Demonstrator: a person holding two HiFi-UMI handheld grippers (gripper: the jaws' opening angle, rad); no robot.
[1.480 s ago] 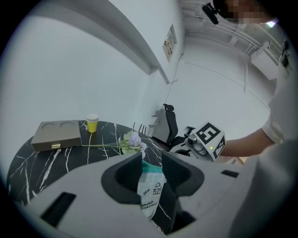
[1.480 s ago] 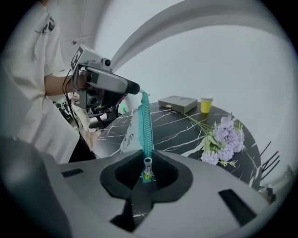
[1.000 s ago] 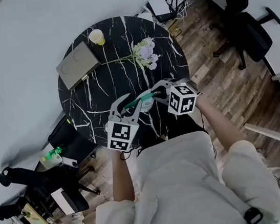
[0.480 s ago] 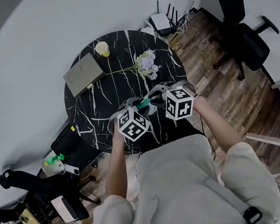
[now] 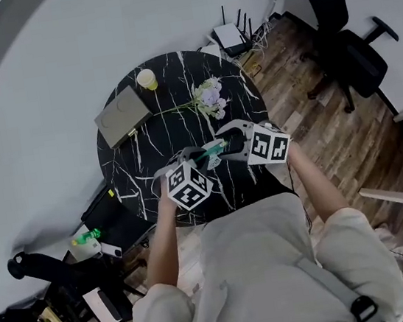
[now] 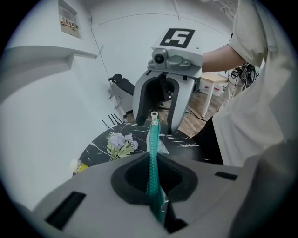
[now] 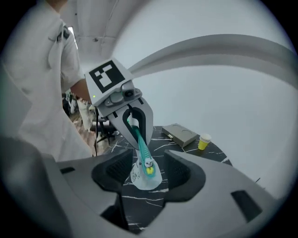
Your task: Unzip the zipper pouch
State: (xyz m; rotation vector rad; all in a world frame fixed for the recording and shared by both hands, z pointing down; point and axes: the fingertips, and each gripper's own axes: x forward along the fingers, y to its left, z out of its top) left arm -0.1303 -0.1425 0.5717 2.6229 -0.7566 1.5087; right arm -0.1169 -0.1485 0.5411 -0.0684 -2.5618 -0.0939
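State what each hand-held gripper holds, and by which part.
Left hand-held gripper clamps the zipper pouch by its teal zipper edge. Right hand-held gripper holds nothing: jaws opening, pull end between them.

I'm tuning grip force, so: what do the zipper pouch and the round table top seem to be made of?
The zipper pouch: body looks like thin, soft translucent plastic, pale and limp; its zipper is teal with fine teeth, probably plastic on woven tape. The table top: black with white veins, smooth, marble or a marble-look laminate; the pictures cannot settle which.
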